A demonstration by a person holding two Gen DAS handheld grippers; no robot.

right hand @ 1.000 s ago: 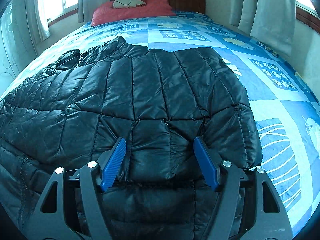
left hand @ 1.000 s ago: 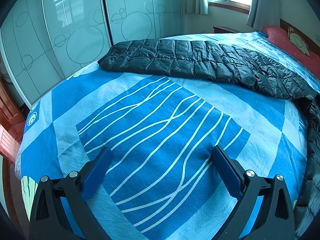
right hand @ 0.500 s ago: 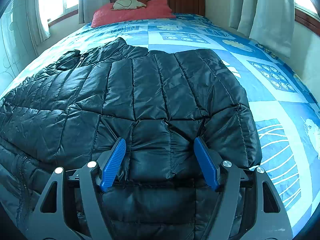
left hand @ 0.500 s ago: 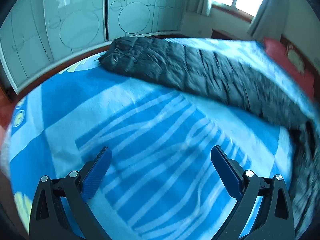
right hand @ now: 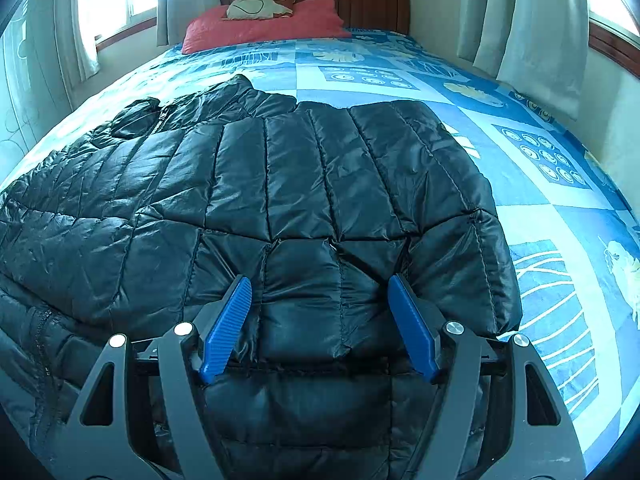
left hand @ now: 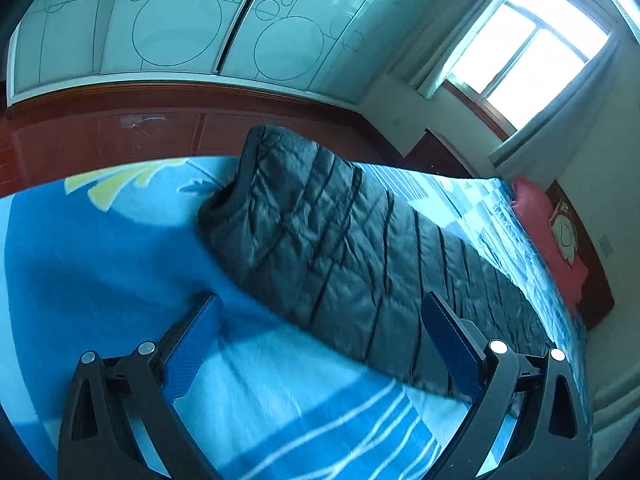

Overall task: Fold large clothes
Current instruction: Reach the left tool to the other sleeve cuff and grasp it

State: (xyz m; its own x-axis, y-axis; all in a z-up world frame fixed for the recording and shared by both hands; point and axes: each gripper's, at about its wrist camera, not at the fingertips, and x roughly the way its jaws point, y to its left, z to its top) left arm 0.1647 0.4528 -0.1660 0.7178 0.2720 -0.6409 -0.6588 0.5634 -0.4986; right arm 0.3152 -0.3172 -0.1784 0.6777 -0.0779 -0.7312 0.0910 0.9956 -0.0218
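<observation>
- Black quilted jacket (right hand: 280, 200) lies spread flat on the bed (right hand: 560, 240), one long section reaching toward the edge of the bed on the wardrobe (left hand: 180, 28) side.
- Left tool (left hand: 320, 344): jaws wide apart, holding nothing; it hovers over the blue bedspread, with the near edge of the jacket's long section just ahead between the fingers.
- Right tool (right hand: 320, 320): jaws wide, straddling a puffed panel of the jacket; no grip evident.
- Judged step: securing hold points before the first fold.
- Recommendation: take the fabric at a stitched seam or the edge, not the slippery padded centre; close fully through both layers.
- Risk: the puffy filling may spring open; lift both sides evenly.
- Red pillow (right hand: 264, 24) is well clear.
</observation>
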